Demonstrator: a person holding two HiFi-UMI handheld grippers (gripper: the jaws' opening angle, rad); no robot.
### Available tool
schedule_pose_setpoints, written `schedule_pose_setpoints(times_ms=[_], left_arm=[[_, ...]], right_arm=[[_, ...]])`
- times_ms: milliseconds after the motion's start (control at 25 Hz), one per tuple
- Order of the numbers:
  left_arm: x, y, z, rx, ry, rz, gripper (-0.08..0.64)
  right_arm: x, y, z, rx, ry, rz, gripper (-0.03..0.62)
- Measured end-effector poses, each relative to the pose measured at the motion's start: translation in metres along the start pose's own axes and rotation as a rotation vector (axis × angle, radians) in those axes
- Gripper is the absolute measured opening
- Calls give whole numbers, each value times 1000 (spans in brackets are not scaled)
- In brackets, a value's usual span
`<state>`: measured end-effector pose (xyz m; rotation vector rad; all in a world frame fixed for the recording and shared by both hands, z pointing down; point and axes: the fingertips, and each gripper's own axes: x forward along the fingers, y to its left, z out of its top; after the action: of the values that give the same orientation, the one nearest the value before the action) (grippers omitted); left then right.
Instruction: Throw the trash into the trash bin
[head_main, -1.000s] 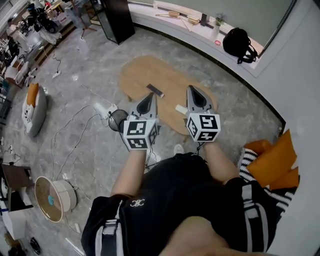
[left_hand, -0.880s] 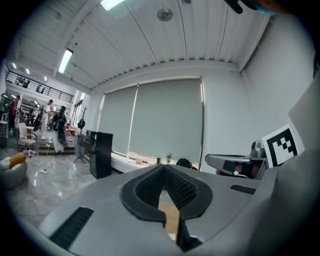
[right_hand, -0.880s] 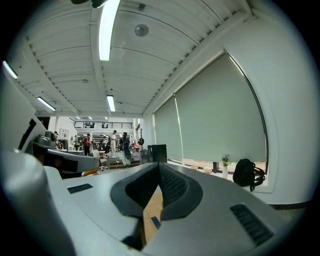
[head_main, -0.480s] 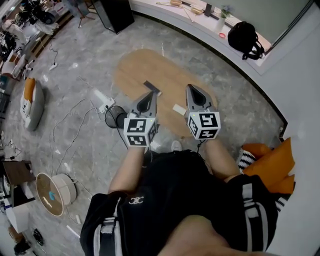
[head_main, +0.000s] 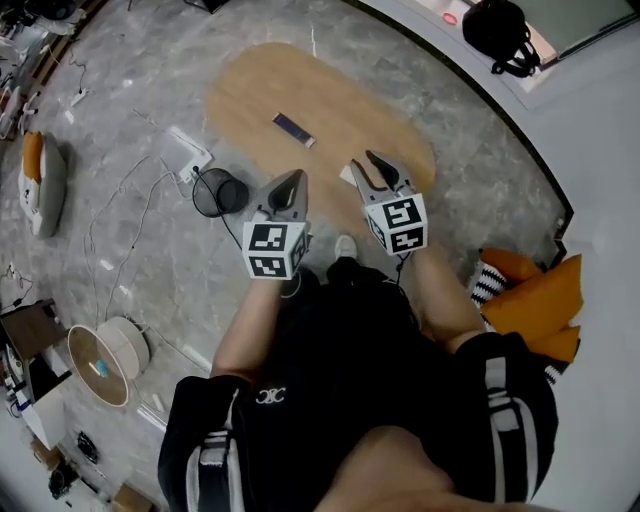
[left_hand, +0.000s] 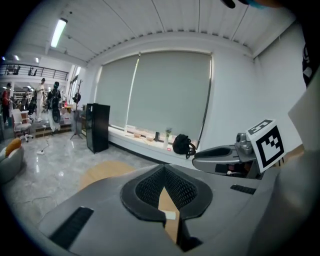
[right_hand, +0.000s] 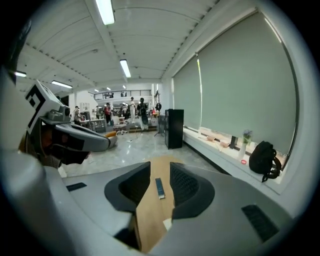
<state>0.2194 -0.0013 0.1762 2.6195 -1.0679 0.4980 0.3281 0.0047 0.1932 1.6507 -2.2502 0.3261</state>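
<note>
Bin (head_main: 218, 192) seen from head view only.

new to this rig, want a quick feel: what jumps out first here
The left gripper, shut, and the right gripper, jaws opening on nothing, hang at the near edge of an oval wooden table. A dark strip lies on it; a black mesh bin stands on the floor at its left.
</note>
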Motion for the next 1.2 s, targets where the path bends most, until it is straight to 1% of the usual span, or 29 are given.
schedule_pose_setpoints(times_ms=[80,160,280,480,640,800,880,1000,1080,1200], left_arm=[[8,2,-22,-27,42,-6,6],[20,8,-43,-52,78,-3,7],[42,14,-84,-100,126,1,6],[102,30,-164,-163,181,-3,7],[146,39,-225,-178,216,-16,7],[174,40,-283,-182,267,-29,7],[182,42,-311,-188,296,-27,8],[189,46,-343,-222,313,-7,7],[193,48,-359,-234,327,-1,8],[199,52,-373,-249,333,10,7]], right_arm=[[12,1,-32,-3,91,30,102],[27,0,-63,-9,160,53,118],[47,-8,-113,-23,241,76,126],[91,-21,-199,-74,372,122,137],[123,-24,-277,-72,462,168,149],[155,-21,-347,-73,545,217,167],[170,-20,-371,-90,560,233,178],[188,-22,-394,-118,573,237,191],[197,-25,-406,-142,590,237,201],[208,-30,-423,-171,624,242,213]])
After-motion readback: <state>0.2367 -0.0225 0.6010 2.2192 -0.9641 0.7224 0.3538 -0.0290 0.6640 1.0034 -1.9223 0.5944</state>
